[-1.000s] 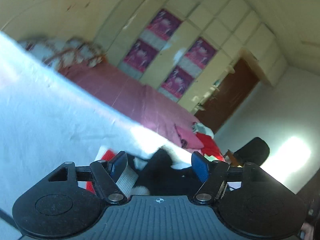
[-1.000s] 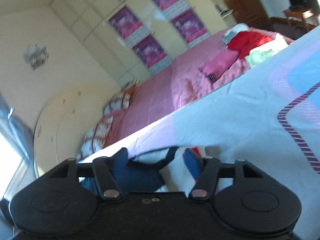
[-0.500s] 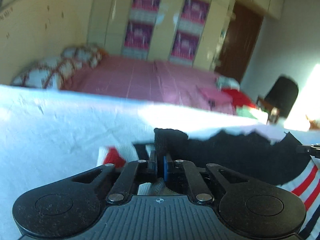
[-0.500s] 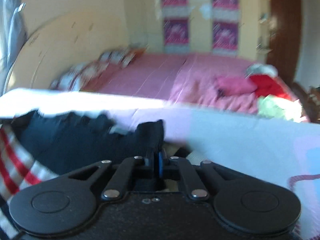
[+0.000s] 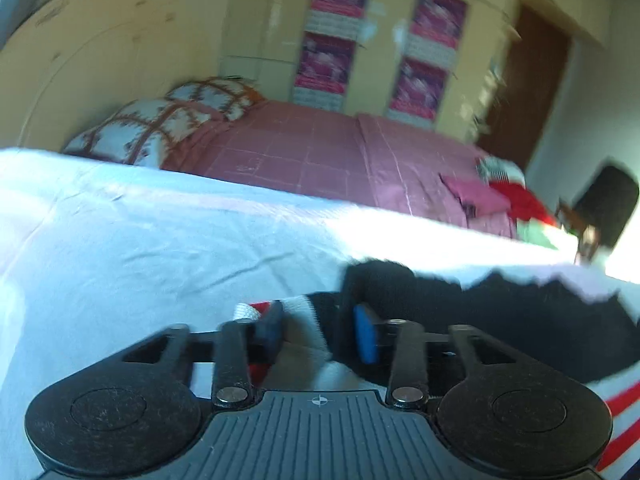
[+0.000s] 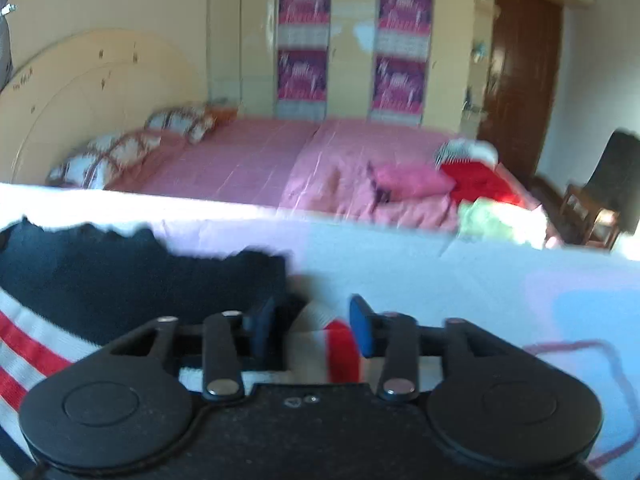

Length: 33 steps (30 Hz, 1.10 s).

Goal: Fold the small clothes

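Note:
A small garment, dark navy with white and red stripes [image 5: 500, 320], lies on a pale blue sheet [image 5: 120, 248]. In the right wrist view the same garment [image 6: 120, 276] spreads to the left. My left gripper [image 5: 318, 334] is open, its blue pads either side of the garment's left edge. My right gripper [image 6: 312, 330] is open, its pads either side of a red and white striped cuff [image 6: 340, 344]. Neither gripper holds the cloth.
Beyond the sheet stands a bed with a pink cover [image 6: 260, 160], patterned pillows [image 5: 160, 128] and a heap of pink, red and green clothes [image 6: 472, 184]. A wardrobe with posters [image 6: 352, 44], a brown door [image 6: 516, 80] and a dark chair [image 5: 604, 204] stand behind.
Both grippers closed on the garment's corners half a second ago and have now opened, letting go. The dark fold lies laid over on the sheet.

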{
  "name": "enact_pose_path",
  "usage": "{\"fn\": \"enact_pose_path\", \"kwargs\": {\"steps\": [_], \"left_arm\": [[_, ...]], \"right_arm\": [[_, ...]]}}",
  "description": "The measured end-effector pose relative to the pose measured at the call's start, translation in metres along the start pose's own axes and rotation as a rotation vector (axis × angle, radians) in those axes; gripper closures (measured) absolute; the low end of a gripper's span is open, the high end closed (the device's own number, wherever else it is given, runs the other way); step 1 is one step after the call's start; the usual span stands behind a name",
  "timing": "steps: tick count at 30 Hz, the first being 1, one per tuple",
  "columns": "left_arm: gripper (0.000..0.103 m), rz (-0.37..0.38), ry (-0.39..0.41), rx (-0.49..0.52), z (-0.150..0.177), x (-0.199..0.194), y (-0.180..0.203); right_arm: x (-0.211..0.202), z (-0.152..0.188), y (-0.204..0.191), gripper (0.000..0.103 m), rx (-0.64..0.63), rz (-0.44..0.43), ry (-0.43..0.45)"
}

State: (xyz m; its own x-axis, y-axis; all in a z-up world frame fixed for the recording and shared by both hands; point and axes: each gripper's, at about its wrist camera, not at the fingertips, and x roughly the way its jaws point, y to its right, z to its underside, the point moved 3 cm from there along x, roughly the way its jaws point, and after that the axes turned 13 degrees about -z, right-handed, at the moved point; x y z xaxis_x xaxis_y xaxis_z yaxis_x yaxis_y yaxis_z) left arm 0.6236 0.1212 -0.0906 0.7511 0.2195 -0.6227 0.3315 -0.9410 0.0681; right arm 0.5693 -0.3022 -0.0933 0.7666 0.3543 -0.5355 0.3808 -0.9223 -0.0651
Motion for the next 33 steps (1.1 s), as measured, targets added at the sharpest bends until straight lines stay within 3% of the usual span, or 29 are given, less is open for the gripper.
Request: {"fn": "enact_pose_path", "kwargs": {"steps": [2,3,7,9,10,11,13,14,16,17,18,20,22,25,29,32,33], "left_arm": [[0.06,0.013,0.072,-0.02,-0.004,-0.021,0.003],[0.06,0.024,0.087,0.016,-0.006,-0.027,0.015],[0.06,0.154,0.044,0.271,0.006,-0.031,0.098],[0.048,0.201,0.029,0.379,0.021,-0.029,0.131],[0.035,0.205,0.005,0.422,0.029,-0.023,0.142],[0.03,0.183,-0.003,0.469,0.036,-0.018,0.148],[0.028,0.183,-0.003,0.441,0.036,-0.016,0.139],[0.028,0.148,-0.002,0.422,0.031,-0.016,0.128],[0.028,0.001,0.041,0.457,0.026,-0.014,0.097],[0.028,0.009,0.034,0.423,0.025,-0.011,0.075],[0.028,0.024,0.001,0.364,0.021,-0.009,0.056],[0.028,-0.053,0.001,0.35,0.013,-0.01,0.041],[0.028,-0.041,0.005,0.292,0.01,-0.022,0.036],[0.028,0.04,0.049,0.293,0.018,-0.058,0.054],[0.028,0.142,0.063,0.415,0.059,-0.092,0.109],[0.026,0.123,0.053,0.531,0.086,-0.095,0.131],[0.022,0.128,0.075,0.515,0.088,-0.096,0.124]], "right_arm": [[-0.013,-0.013,-0.014,0.067,-0.039,-0.053,0.02],[-0.011,-0.018,-0.028,0.067,-0.063,-0.094,0.014],[0.032,-0.026,-0.079,0.068,-0.083,-0.213,-0.097],[0.06,-0.019,-0.102,0.066,-0.108,-0.257,-0.174],[0.067,-0.014,-0.11,0.065,-0.144,-0.255,-0.193],[0.07,-0.008,-0.119,0.065,-0.202,-0.237,-0.205],[0.064,-0.004,-0.112,0.065,-0.235,-0.227,-0.206],[0.059,-0.006,-0.097,0.065,-0.228,-0.183,-0.202],[0.049,-0.005,-0.053,0.066,-0.18,-0.065,-0.2],[0.042,-0.002,-0.031,0.062,-0.139,-0.048,-0.199],[0.037,0.0,-0.014,0.058,-0.1,-0.048,-0.201],[0.028,-0.002,0.002,0.061,-0.022,-0.097,-0.196],[0.017,-0.01,-0.008,0.064,-0.036,-0.083,-0.15],[-0.005,-0.018,-0.053,0.064,-0.078,-0.208,-0.082],[0.002,0.004,-0.125,0.064,-0.223,-0.33,-0.16],[0.005,0.023,-0.15,0.062,-0.336,-0.314,-0.212],[0.004,0.026,-0.146,0.062,-0.342,-0.294,-0.216]]}}
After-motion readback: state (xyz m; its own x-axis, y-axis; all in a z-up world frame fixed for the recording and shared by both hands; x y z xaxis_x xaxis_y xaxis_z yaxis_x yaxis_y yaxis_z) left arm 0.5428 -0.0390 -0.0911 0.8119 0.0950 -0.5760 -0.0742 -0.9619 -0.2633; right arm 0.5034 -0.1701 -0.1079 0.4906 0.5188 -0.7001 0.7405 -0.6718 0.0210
